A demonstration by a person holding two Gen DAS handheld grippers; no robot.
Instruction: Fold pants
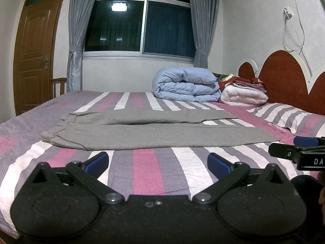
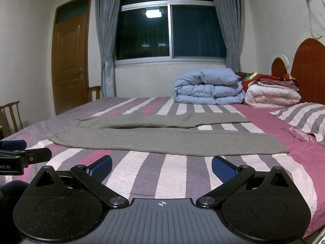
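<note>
1. Left wrist view: the left gripper (image 1: 158, 161) hangs over the striped bed sheet (image 1: 146, 170) with its jaws spread wide and nothing between them.
2. The grey pants (image 1: 154, 131) lie flat on the bed, ahead of the jaws and apart from them. The elastic waistband is to the left; both legs run to the right, the near leg closest to the fingertips.
3. The right gripper (image 1: 292, 148) enters at the right edge, near the near leg's hem. Its jaw opening cannot be told from this view.
4. Beyond the pants, a folded blue duvet (image 1: 186, 87) and a white quilt (image 1: 243, 96) lie before the red headboard (image 1: 284, 75).
5. Right wrist view: the right gripper (image 2: 161, 167) is over the sheet (image 2: 162, 174), jaws spread wide, holding nothing.
6. The pants (image 2: 162, 138) lie ahead of the jaws, not touching them; the near leg's hem is to the right.
7. The left gripper (image 2: 26, 152) shows at the left edge, just before the waistband end.
</note>
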